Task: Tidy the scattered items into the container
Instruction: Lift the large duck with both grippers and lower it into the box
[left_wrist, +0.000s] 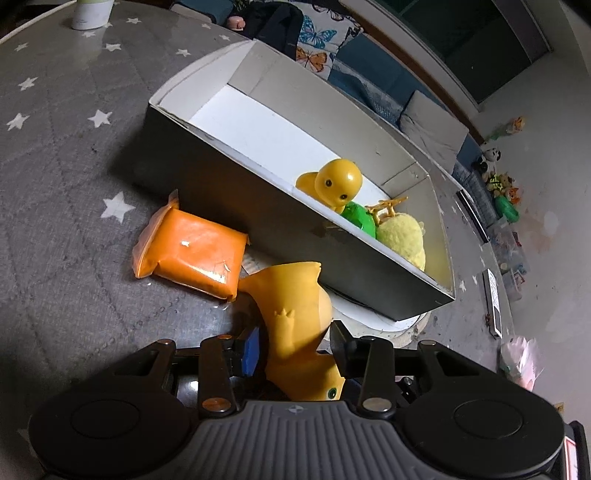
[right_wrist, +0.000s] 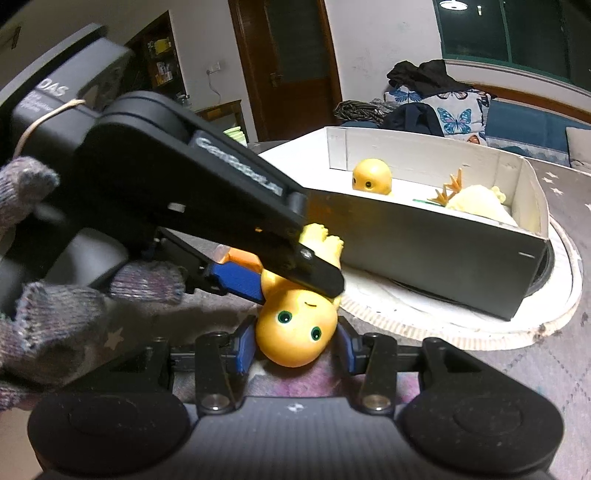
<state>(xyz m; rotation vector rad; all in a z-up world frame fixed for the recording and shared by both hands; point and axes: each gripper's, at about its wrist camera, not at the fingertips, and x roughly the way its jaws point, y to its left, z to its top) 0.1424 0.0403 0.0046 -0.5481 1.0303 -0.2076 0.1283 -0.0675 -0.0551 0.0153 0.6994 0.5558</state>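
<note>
A yellow-orange toy figure (left_wrist: 299, 325) is held between the blue pads of my left gripper (left_wrist: 295, 350), which is shut on its body. In the right wrist view the figure's head (right_wrist: 295, 332) sits between the pads of my right gripper (right_wrist: 295, 345), which closes on it. The left gripper (right_wrist: 280, 280) reaches in from the left there. An orange packet (left_wrist: 192, 251) lies on the mat beside the box. The open cardboard box (left_wrist: 258, 214) holds a yellow round-headed toy (left_wrist: 338, 182), a green toy (left_wrist: 358, 216) and a yellow plush (left_wrist: 402, 236).
A grey star-patterned mat (left_wrist: 66, 184) covers the surface. A white cup (left_wrist: 90, 14) stands at the far left. A round white board (right_wrist: 517, 321) lies under the box. A sofa with butterfly cushions (right_wrist: 458, 110) is behind. Toys litter the floor (left_wrist: 502, 192) at right.
</note>
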